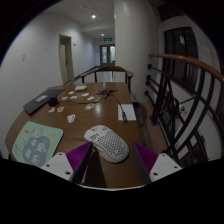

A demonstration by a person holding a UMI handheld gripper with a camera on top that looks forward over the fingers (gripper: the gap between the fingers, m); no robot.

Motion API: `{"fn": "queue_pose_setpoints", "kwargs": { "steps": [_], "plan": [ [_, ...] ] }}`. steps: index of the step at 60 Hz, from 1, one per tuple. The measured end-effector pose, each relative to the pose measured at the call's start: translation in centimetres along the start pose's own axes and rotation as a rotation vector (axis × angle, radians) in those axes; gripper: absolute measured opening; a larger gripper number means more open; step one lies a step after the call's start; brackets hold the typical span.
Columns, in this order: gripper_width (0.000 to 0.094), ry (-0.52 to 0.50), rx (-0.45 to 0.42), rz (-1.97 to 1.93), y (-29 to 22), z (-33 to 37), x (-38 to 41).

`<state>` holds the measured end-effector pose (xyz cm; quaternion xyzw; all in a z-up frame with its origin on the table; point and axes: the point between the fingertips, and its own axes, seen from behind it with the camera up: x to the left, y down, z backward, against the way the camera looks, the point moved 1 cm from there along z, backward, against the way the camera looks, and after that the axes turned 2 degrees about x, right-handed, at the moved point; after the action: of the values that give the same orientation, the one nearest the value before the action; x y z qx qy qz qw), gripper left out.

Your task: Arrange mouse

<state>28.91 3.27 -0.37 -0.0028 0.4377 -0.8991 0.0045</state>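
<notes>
Purple-padded fingers [78, 158] of the gripper [110, 163] stand wide apart and hold nothing, with the white mouse [107, 141] resting on the wooden worktop [60, 128] just ahead of them, its near end reaching in between the tips. Its perforated shell looks light and rigid, probably a little slick, so I judge the best hold to be across its two long sides near the middle, squeezed gently. A patterned mat [33, 141] lies to its left, and small items sit farther back on the worktop.
</notes>
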Motion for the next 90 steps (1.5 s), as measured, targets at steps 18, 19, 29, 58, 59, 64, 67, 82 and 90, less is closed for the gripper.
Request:
{"fn": "queue_pose_setpoints", "kwargs": {
  "steps": [18,19,29,58,59,64,67,82,90],
  "plan": [
    [0.0698,-0.007,0.018,0.022,-3.1,-5.3,0.2],
    [0.0675,0.002,0.023,0.021,-3.1,-5.3,0.0],
    [0.0432,0.032,0.023,0.007,-3.1,-4.9,0.0],
    [0.0370,0.018,-0.266,0.001,-9.3,13.8,20.2],
    [0.0370,0.017,-0.259,0.002,-8.7,13.5,21.2],
    [0.0370,0.045,-0.194,-0.006,-4.8,10.5,24.6],
    [0.0369,0.049,-0.153,0.001,-2.2,8.4,25.8],
    [0.0369,0.090,-0.023,0.017,3.2,3.5,28.0],
    [0.0500,0.084,0.007,0.053,3.4,3.6,27.7]
  ]
}}
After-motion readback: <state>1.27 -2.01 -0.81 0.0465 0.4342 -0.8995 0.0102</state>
